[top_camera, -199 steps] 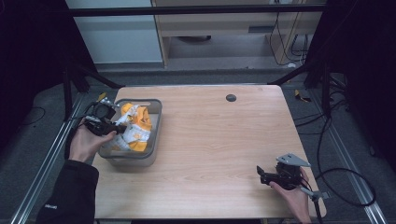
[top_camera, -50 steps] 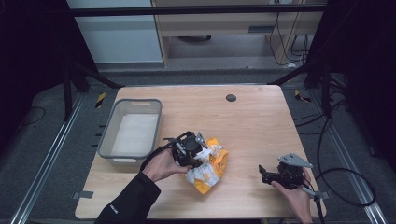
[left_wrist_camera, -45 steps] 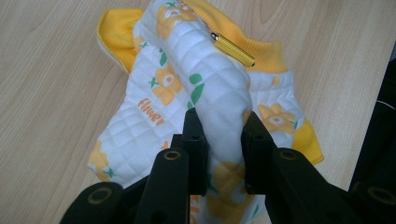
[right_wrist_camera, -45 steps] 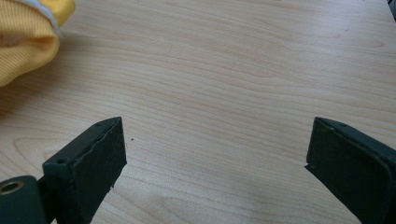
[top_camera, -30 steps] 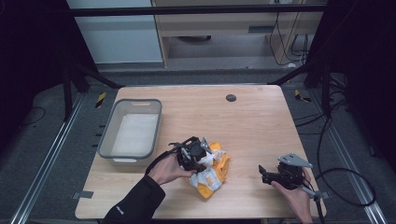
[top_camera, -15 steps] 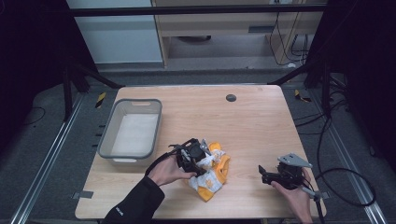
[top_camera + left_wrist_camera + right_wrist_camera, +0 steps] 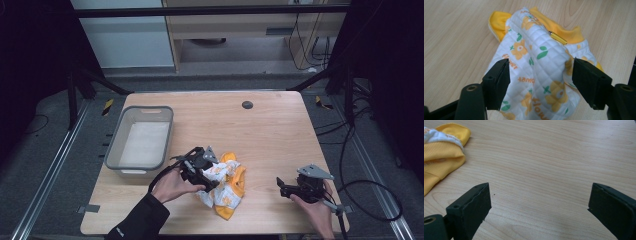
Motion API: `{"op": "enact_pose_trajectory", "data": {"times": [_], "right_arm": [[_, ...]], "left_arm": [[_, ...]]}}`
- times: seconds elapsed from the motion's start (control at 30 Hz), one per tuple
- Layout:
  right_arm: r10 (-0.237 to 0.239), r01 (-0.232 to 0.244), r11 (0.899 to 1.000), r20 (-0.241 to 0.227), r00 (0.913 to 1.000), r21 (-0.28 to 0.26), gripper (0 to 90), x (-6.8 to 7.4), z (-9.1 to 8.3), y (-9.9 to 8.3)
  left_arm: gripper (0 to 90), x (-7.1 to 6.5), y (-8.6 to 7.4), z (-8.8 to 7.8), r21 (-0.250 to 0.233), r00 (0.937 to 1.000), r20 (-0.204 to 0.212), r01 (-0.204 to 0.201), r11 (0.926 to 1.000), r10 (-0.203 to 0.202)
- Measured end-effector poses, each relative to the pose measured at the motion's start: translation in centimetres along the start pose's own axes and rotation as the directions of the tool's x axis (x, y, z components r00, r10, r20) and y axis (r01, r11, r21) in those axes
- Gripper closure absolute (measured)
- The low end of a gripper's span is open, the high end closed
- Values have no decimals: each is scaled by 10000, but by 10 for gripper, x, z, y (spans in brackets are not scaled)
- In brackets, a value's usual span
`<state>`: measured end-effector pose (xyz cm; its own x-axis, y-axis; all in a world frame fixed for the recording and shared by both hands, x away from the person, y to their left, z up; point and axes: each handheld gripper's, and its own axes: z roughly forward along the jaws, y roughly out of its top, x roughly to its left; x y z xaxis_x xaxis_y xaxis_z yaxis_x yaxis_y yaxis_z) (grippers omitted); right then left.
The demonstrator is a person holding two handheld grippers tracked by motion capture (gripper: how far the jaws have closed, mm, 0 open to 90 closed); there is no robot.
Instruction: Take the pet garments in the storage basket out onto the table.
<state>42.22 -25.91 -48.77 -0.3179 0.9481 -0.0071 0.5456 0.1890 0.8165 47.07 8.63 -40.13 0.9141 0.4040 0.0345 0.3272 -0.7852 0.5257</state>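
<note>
Crumpled jacket near table front edge, bunched between wide left gripper jaws; right gripper wide, empty, farther off.

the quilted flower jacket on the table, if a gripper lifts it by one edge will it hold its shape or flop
The jacket will probably flop: it lies crumpled in soft folds on the table, so the rest would likely sag and trail. The quilted padding looks puffy, so it is likely light for its bulk. The left gripper has its jaws open around a raised fold, which should bunch rather than slip when pinched.
</note>
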Motion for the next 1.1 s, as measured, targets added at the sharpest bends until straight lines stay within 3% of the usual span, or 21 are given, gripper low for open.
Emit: {"op": "enact_pose_trajectory", "data": {"times": [0.27, 0.47, 0.57, 0.67, 0.73, 0.8, 0.87, 1.1], "right_arm": [[42, -42, 10000, -4, 10000, 7, 42, 0, 0, 0], [40, -40, 10000, 4, 10000, -1, 42, 0, 0, 0], [73, -73, 10000, -5, 10000, 8, 41, 0, 0, -1], [90, -90, 10000, -10, 10000, -1, 41, 0, 0, -1], [41, -41, 10000, 18, 10000, -5, 41, 0, 0, -1], [20, -20, 10000, 23, 10000, -7, 40, 0, 1, -1], [31, -31, 10000, 24, 10000, -7, 40, 0, 1, -1], [52, -52, 10000, 39, 10000, 2, 39, 0, 0, -2]], "left_arm": [[252, -2, -15, -14, -917, 9990, -367, 221, 9955, -256], [252, -2, -30, -24, -1676, 9948, -670, 642, 9838, -763], [254, -1, -40, -28, -2107, 9893, -933, 903, 9734, -1119], [253, 1, -54, -34, -2685, 9792, -1119, 1340, 9539, -1690], [258, 2, -62, -36, -2923, 9740, -1260, 1449, 9453, -1882], [262, 3, -71, -38, -3130, 9674, -1422, 1570, 9367, -2097], [265, 3, -82, -41, -3427, 9584, -1584, 1723, 9235, -2376], [277, 5, -112, -46, -3977, 9350, -1828, 2125, 8926, -3040]]}}
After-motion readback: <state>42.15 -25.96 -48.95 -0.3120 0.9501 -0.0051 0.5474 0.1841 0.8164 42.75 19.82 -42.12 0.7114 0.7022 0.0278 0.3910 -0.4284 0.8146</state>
